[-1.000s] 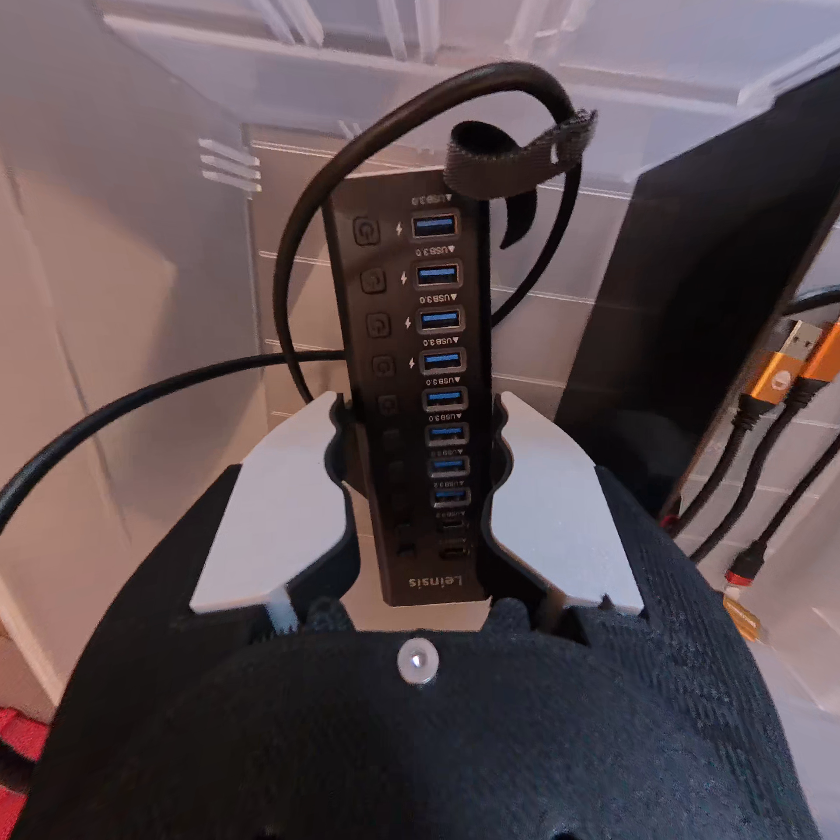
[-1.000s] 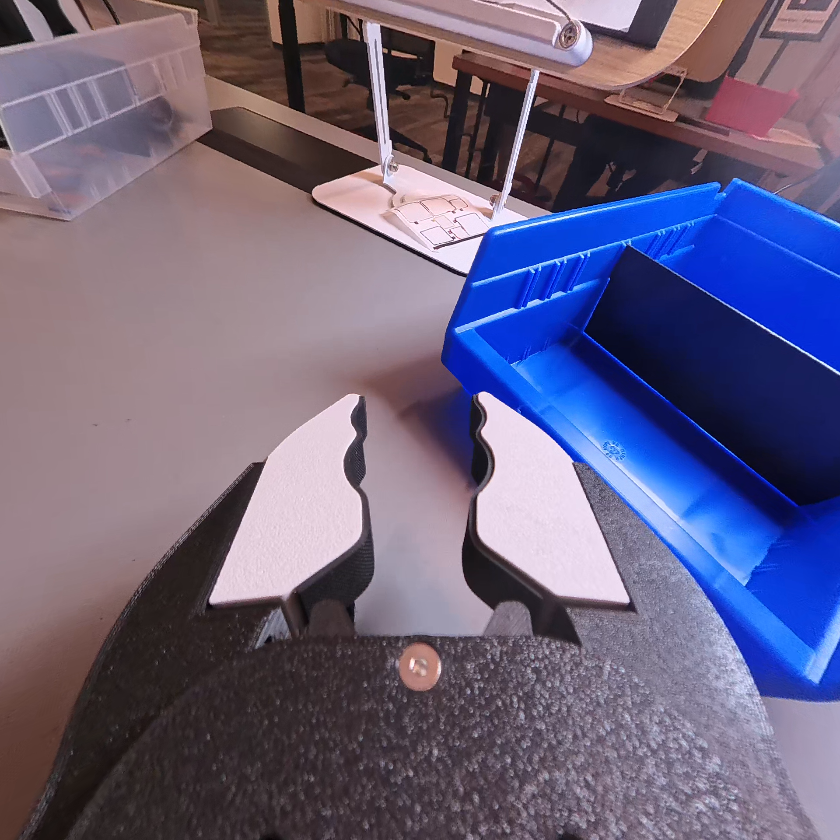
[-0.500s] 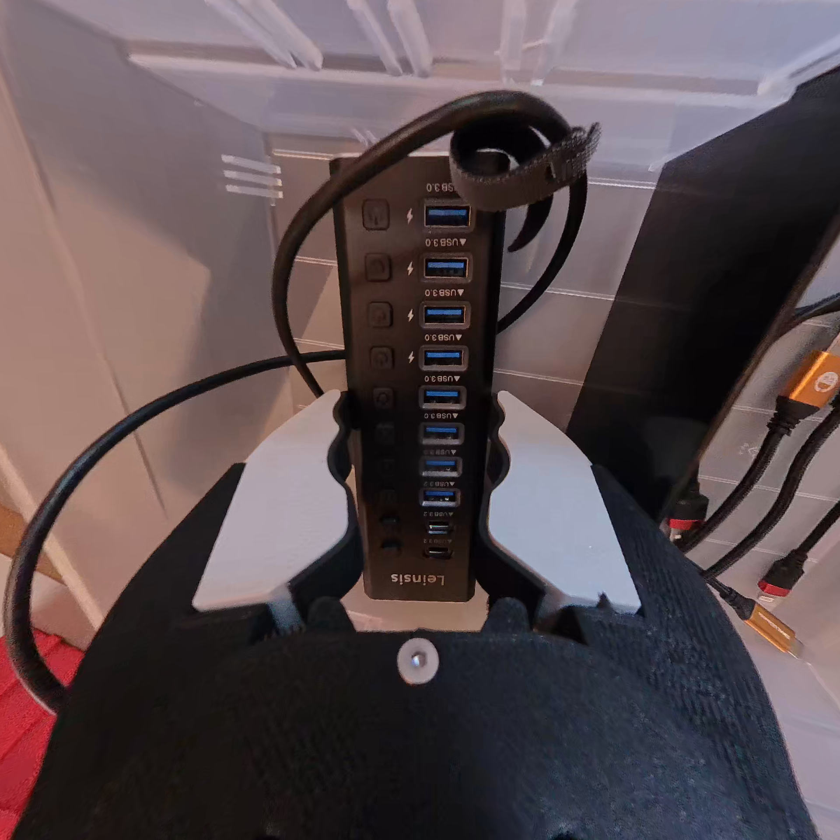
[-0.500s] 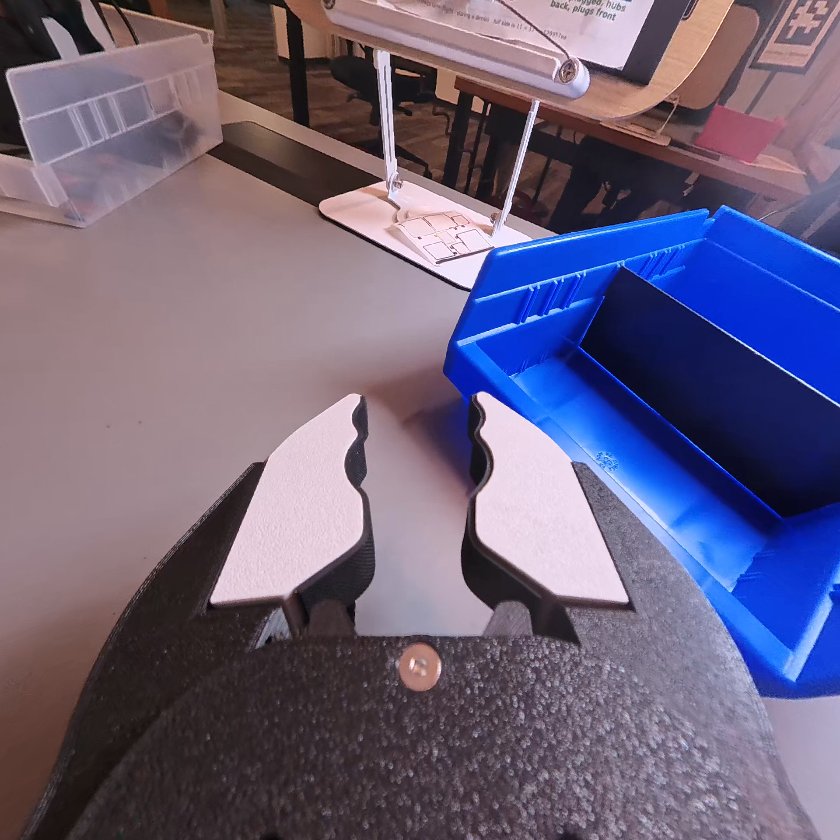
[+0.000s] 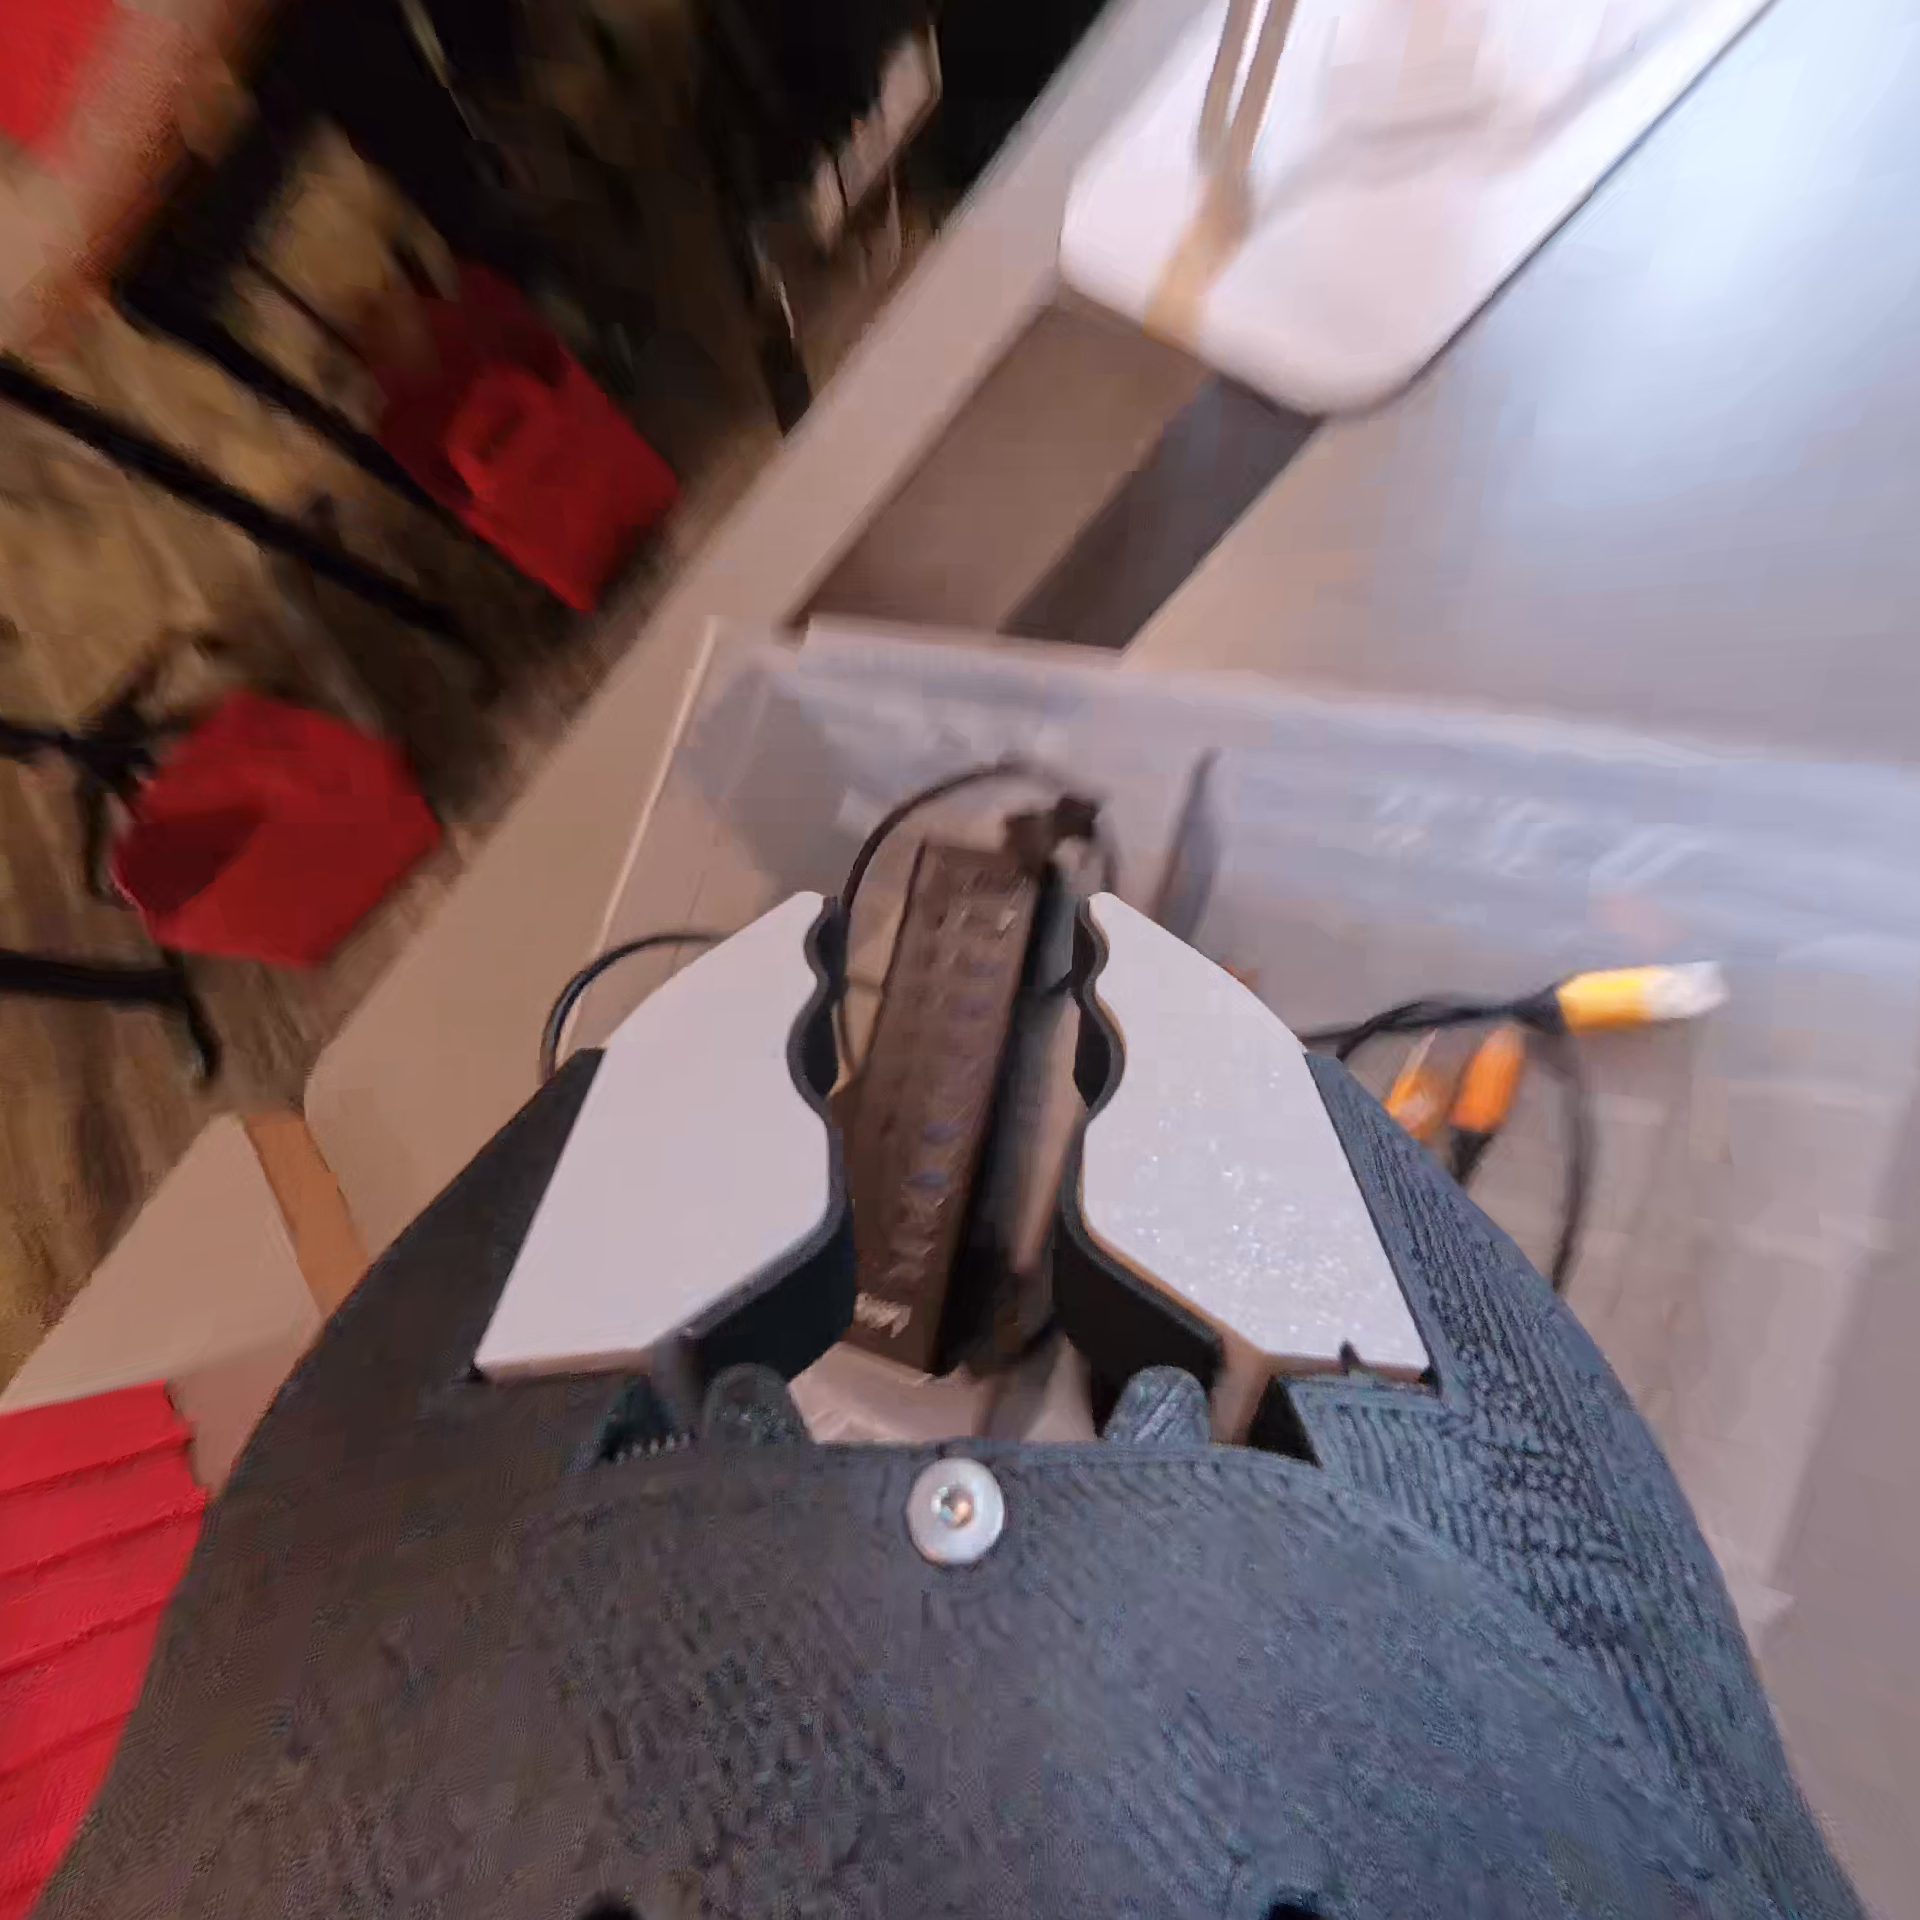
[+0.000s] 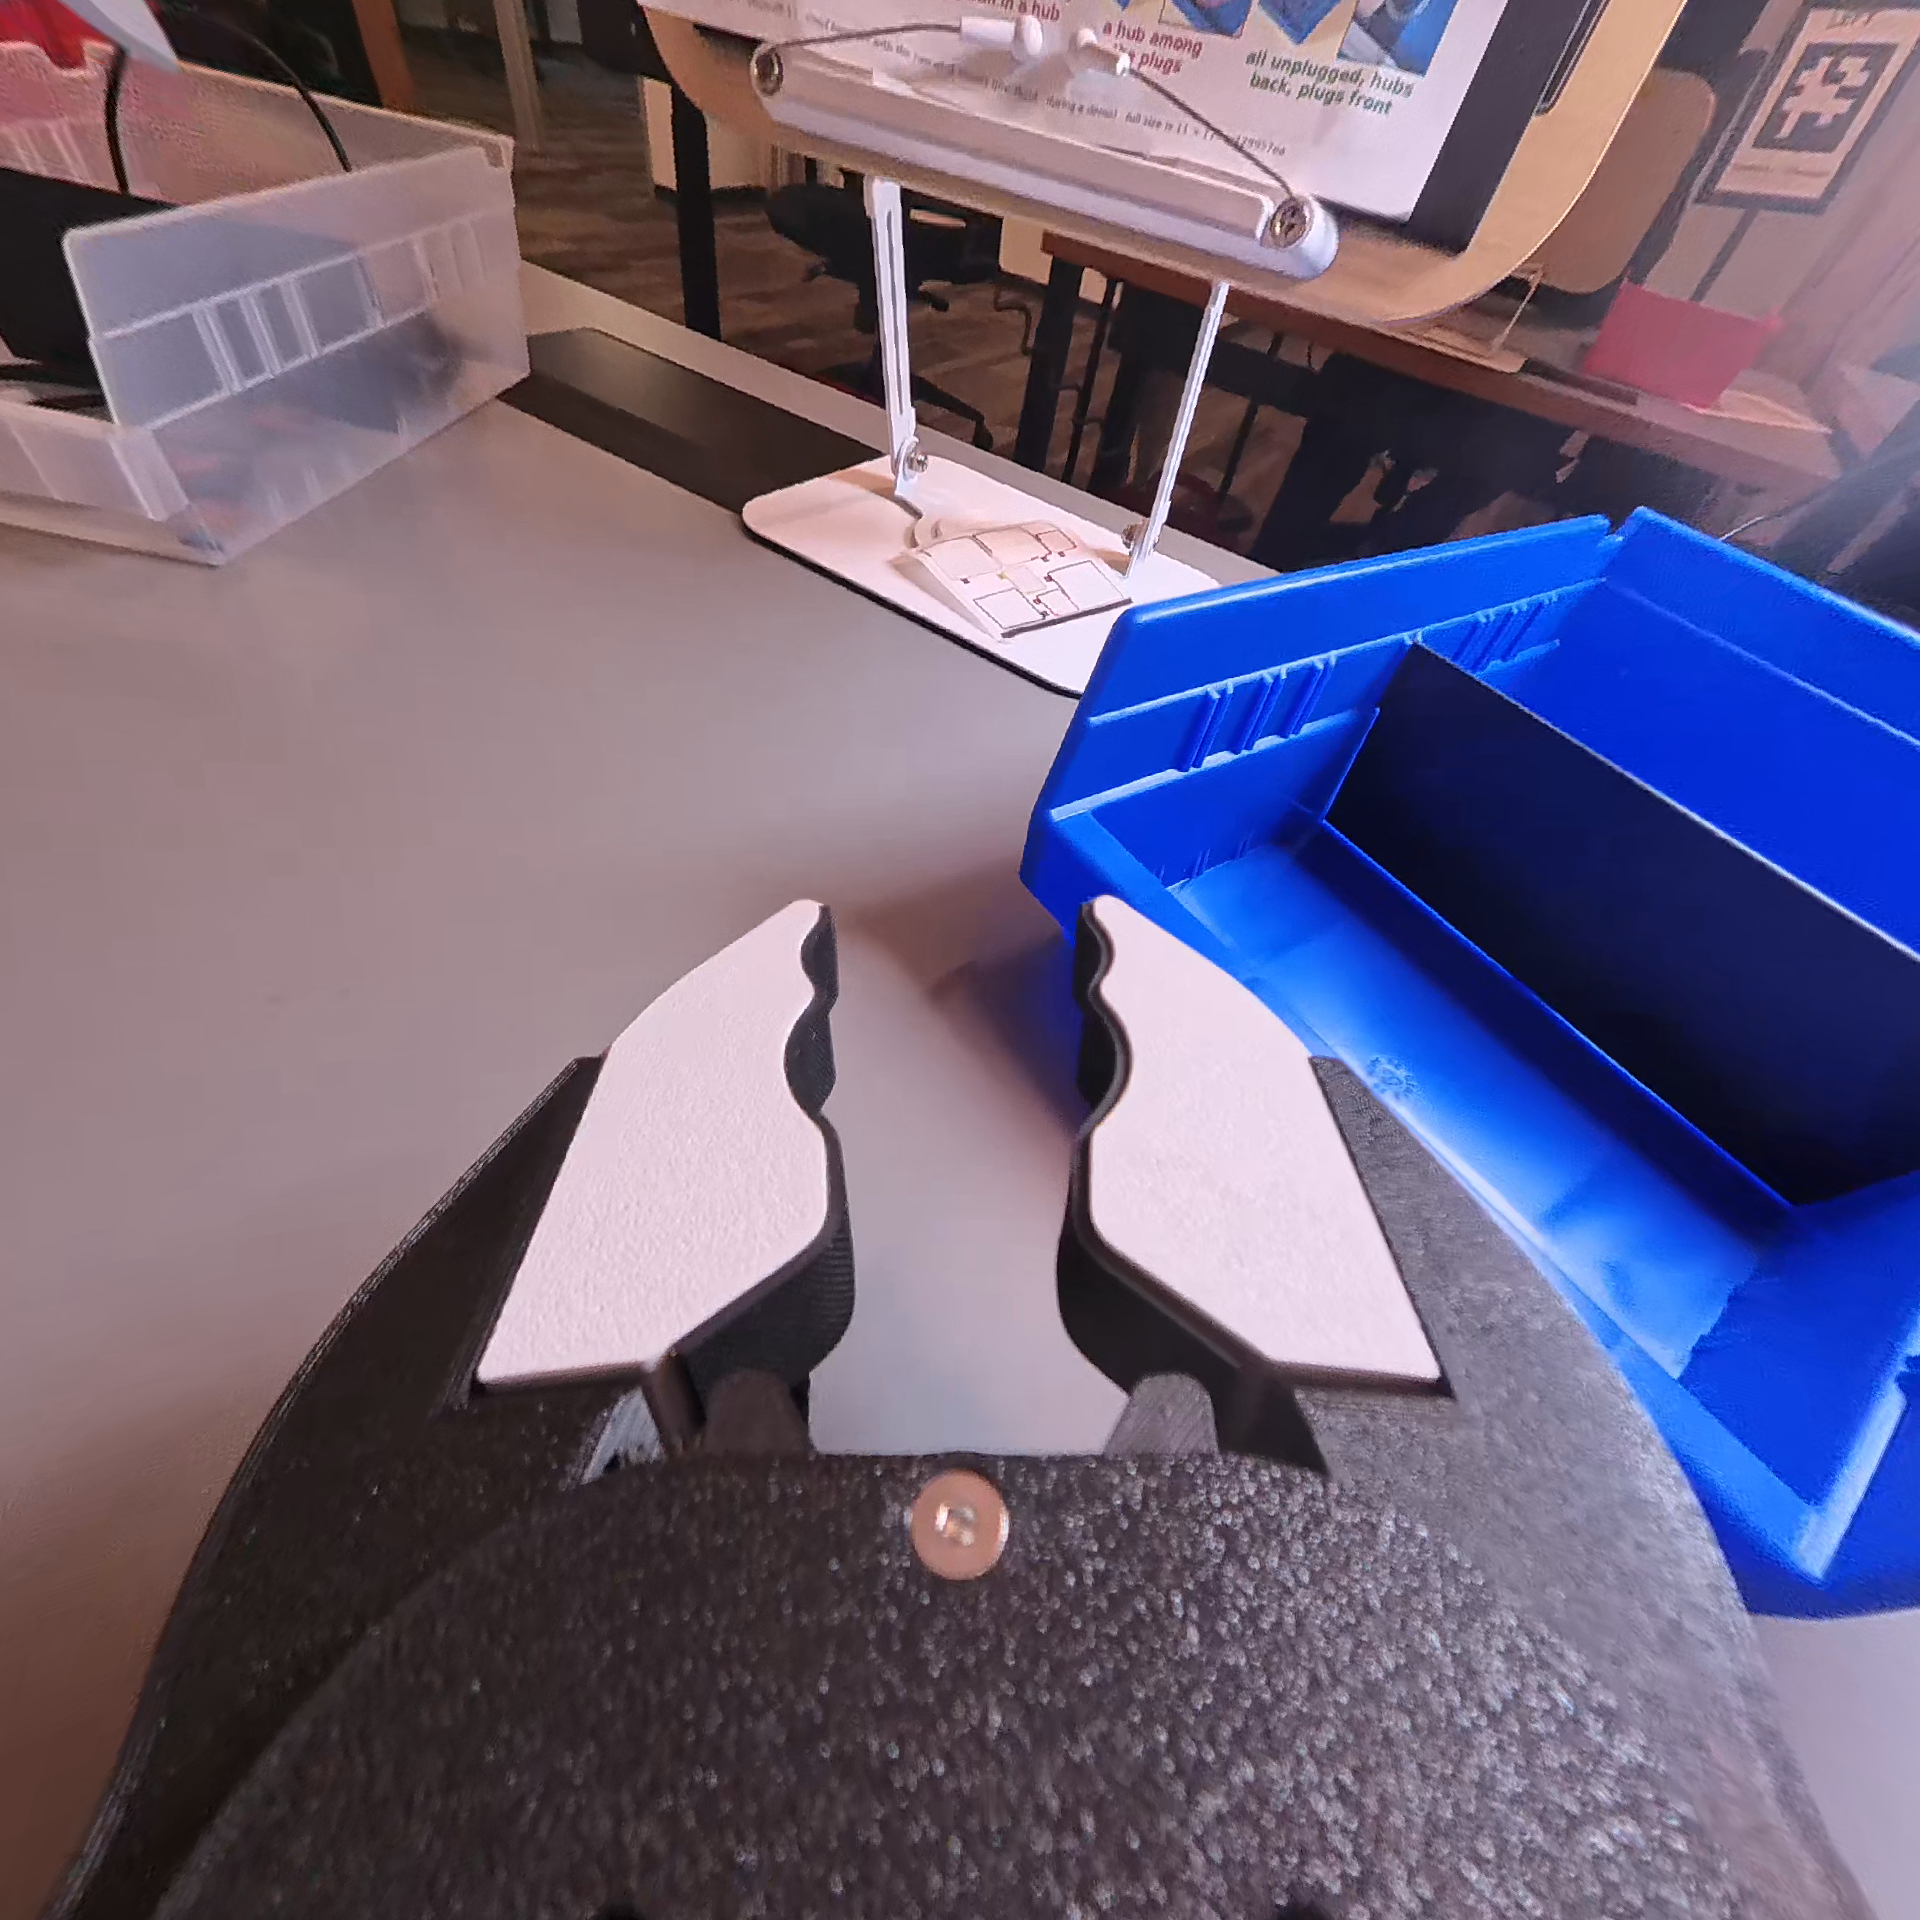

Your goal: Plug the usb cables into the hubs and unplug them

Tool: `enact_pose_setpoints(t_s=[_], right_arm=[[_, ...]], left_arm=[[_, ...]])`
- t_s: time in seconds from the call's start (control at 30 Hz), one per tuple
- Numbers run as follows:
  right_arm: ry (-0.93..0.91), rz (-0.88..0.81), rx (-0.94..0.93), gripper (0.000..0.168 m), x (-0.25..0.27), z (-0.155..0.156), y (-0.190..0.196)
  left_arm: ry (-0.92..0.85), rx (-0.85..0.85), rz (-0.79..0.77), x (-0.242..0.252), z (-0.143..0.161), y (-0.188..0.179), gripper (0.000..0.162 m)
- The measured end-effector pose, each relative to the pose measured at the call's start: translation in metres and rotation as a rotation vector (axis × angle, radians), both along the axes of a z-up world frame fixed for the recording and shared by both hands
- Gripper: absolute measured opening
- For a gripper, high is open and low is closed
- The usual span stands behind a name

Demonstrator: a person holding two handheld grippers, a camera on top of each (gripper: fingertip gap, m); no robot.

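In the blurred left wrist view, my left gripper [image 5: 956, 925] is shut on a black multi-port USB hub [image 5: 940, 1091], which I see nearly edge-on between the fingers, its black cord looping behind. It hangs above a clear plastic bin [image 5: 1455, 790]. Orange-plugged USB cables [image 5: 1621, 1003] lie in that bin to the right. My right gripper [image 6: 956, 925] is open and empty, low over the grey table [image 6: 416, 831], just left of a blue bin [image 6: 1558, 935]. The clear bin [image 6: 281, 343] also shows at the far left in the right wrist view.
The blue bin has a black divider [image 6: 1621, 883] inside. A white sign stand [image 6: 977, 561] sits at the table's back edge. Red bins [image 5: 270, 831] stand on the floor beyond the table edge. Bare grey table lies between the two bins. The tips of one gripper are about 50 cm away from the tips of the other.
My left gripper has lifted the hub up out of the clear bin and swung and tilted it, so the view blurs. My right gripper has stayed open, shifting only slightly.
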State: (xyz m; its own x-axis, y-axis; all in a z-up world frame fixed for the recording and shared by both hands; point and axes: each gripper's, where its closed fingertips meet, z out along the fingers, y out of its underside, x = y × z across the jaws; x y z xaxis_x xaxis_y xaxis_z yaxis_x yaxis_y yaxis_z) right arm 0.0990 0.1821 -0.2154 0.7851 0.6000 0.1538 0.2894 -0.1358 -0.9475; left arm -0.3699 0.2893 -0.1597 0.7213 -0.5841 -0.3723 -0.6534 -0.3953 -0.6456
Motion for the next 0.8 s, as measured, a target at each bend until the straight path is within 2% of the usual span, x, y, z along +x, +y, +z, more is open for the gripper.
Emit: enact_pose_setpoints(t_s=[0.03, 0.1, 0.17, 0.3, 0.4, 0.5, 0.63, 0.8], right_arm=[[0.005, -0.006, 0.006, 0.045, 0.001, 0.002, 0.000], [0.015, -0.016, 0.016, 0.046, 0.002, 0.005, 0.001], [0.020, -0.029, 0.031, 0.047, 0.003, 0.008, 0.001], [0.002, -0.056, 0.065, 0.047, 0.006, 0.010, 0.002], [-0.019, -0.086, 0.099, 0.048, 0.009, 0.011, 0.003], [-0.051, -0.120, 0.142, 0.048, 0.011, 0.013, 0.004], [-0.080, -0.170, 0.178, 0.048, 0.010, 0.019, 0.003], [-0.066, -0.211, 0.132, 0.049, 0.003, 0.016, 0.000]], left_arm=[[-0.061, 0.101, -0.009, 0.019, 0.013, -0.014, 0.041], [-0.198, 0.269, -0.007, 0.055, 0.029, -0.049, 0.029], [-0.341, 0.368, 0.024, 0.086, 0.027, -0.082, 0.025], [-0.571, 0.439, 0.050, 0.139, 0.011, -0.135, 0.017], [-0.741, 0.452, 0.055, 0.170, 0.001, -0.156, 0.016], [-0.712, 0.432, 0.008, 0.190, -0.010, -0.162, 0.016], [-0.692, 0.429, -0.010, 0.194, -0.017, -0.163, 0.015], [-0.643, 0.431, 0.065, 0.182, -0.028, -0.153, 0.016]])
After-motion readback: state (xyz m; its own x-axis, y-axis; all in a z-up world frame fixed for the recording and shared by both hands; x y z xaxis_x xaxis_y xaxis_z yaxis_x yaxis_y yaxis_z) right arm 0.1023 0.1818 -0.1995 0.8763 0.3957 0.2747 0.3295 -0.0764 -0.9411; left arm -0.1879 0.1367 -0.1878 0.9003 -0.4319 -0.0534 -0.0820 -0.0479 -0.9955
